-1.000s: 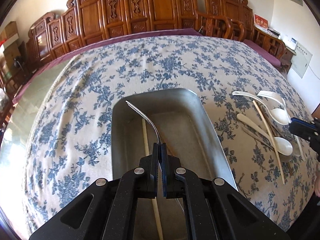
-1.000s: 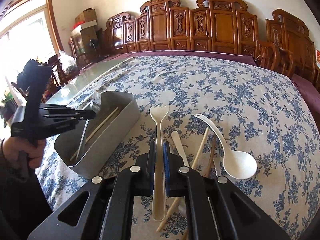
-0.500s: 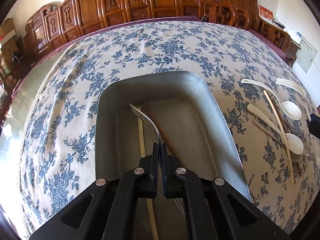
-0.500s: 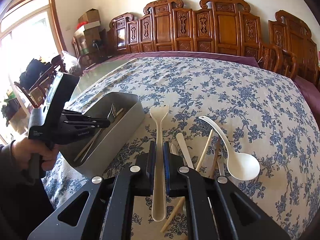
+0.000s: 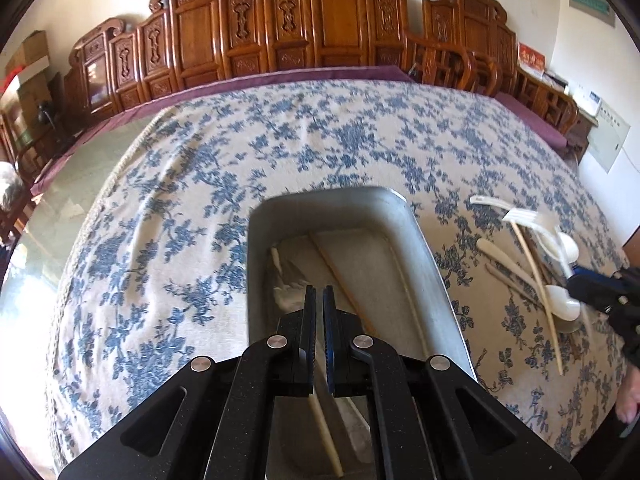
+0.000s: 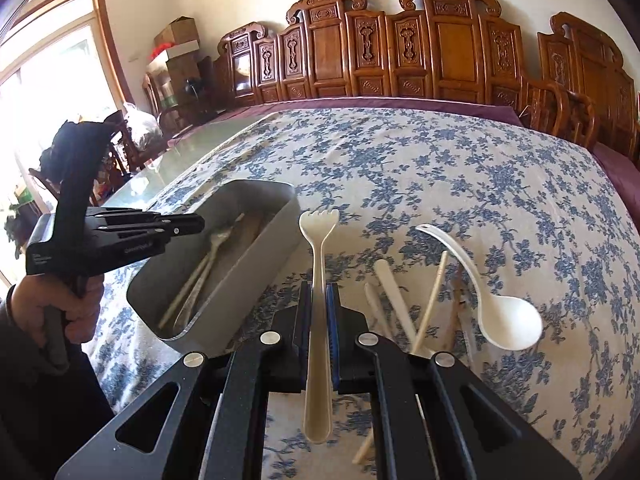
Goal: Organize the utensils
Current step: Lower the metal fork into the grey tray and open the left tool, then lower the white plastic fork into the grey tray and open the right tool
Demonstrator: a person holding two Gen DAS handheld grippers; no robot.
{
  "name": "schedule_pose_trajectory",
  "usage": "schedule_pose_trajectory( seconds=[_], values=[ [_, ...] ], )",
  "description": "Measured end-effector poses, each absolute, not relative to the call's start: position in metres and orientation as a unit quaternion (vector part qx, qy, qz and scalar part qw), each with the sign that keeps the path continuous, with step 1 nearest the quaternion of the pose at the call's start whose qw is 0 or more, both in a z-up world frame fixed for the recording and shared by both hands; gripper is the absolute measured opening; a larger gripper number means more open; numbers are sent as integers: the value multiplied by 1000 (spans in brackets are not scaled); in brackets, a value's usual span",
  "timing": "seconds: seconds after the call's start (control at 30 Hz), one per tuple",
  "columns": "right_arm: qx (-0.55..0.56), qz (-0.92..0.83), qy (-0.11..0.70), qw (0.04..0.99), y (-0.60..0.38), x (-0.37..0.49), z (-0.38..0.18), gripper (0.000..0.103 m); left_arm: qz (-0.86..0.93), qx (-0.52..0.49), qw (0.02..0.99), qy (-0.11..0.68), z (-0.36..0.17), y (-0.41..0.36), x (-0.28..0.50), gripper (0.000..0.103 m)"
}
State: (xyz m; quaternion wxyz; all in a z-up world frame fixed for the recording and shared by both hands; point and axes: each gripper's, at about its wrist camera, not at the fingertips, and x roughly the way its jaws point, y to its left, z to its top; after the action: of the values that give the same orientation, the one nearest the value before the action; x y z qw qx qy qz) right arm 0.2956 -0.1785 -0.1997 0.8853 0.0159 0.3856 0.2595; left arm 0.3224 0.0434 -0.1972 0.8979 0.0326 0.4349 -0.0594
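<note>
- My left gripper [image 5: 319,292] hung over the near end of the grey metal tray [image 5: 420,240], its fingers pressed almost together with nothing pinched between them.
- In the right wrist view the same gripper [image 6: 198,222] pointed over the tray's left rim, and a hand [image 6: 60,308] gripped its handle.
- The tray [image 6: 256,264] sat on the blue floral tablecloth [image 5: 180,220], left of the loose utensils.
- Inside it lay a metal fork [image 6: 214,248] and pale chopsticks [image 6: 188,292]; from the left wrist view I could make out a wooden chopstick [image 5: 340,276] running lengthwise along the floor of the tray.
- My right gripper [image 6: 319,292] was clamped on the handle of a white plastic fork [image 6: 318,248], tines pointing away from me, handle end sticking back below the pads.
- That fork was held clear of the cloth, just right of the tray.
- The rest of the pile lay on the cloth to the right: a white ladle-style spoon [image 6: 508,324], another pale handle [image 6: 390,280] and crossed chopsticks [image 6: 434,296].
- In the left wrist view that pile appeared at the right edge, with the white spoon [image 5: 564,304] beside the right gripper's dark tip [image 5: 588,284].
- Carved wooden chairs [image 5: 320,20] lined the far side of the table.
</note>
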Motion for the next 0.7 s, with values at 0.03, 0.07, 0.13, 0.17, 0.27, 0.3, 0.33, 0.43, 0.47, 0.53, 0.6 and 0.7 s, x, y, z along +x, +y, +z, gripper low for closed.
schedule_pose_trajectory(
  seconds=[0.03, 0.07, 0.13, 0.17, 0.27, 0.3, 0.33, 0.43, 0.47, 0.53, 0.6, 0.7],
  values=[
    [21, 263, 387, 884, -174, 296, -198, 9, -58, 29, 900, 431, -194, 46, 321, 3],
    [25, 266, 389, 882, -169, 296, -197, 9, -57, 27, 901, 429, -192, 48, 320, 3],
    [32, 272, 391, 879, -161, 297, -193, 9, -58, 18, 905, 421, -186, 53, 318, 3],
    [36, 279, 392, 876, -154, 298, -190, 9, -58, 14, 907, 418, -183, 55, 317, 3],
    [37, 289, 390, 874, -134, 298, -182, 9, -57, 5, 910, 410, -177, 62, 315, 3],
    [35, 290, 389, 874, -126, 298, -180, 9, -57, 3, 911, 408, -175, 63, 315, 3],
    [35, 291, 389, 874, -121, 298, -179, 9, -56, 0, 912, 406, -173, 66, 315, 3],
    [42, 295, 398, 867, -98, 305, -180, 9, -52, -9, 915, 401, -170, 74, 313, 3],
    [44, 296, 401, 866, -93, 306, -181, 9, -49, -14, 915, 400, -169, 79, 313, 3],
    [48, 296, 406, 863, -80, 311, -184, 9, -46, -19, 916, 398, -167, 84, 312, 3],
    [51, 293, 413, 861, -69, 317, -188, 9, -42, -22, 917, 396, -166, 89, 312, 3],
    [57, 285, 424, 858, -58, 326, -196, 9, -38, -24, 919, 392, -164, 95, 311, 3]
  ],
)
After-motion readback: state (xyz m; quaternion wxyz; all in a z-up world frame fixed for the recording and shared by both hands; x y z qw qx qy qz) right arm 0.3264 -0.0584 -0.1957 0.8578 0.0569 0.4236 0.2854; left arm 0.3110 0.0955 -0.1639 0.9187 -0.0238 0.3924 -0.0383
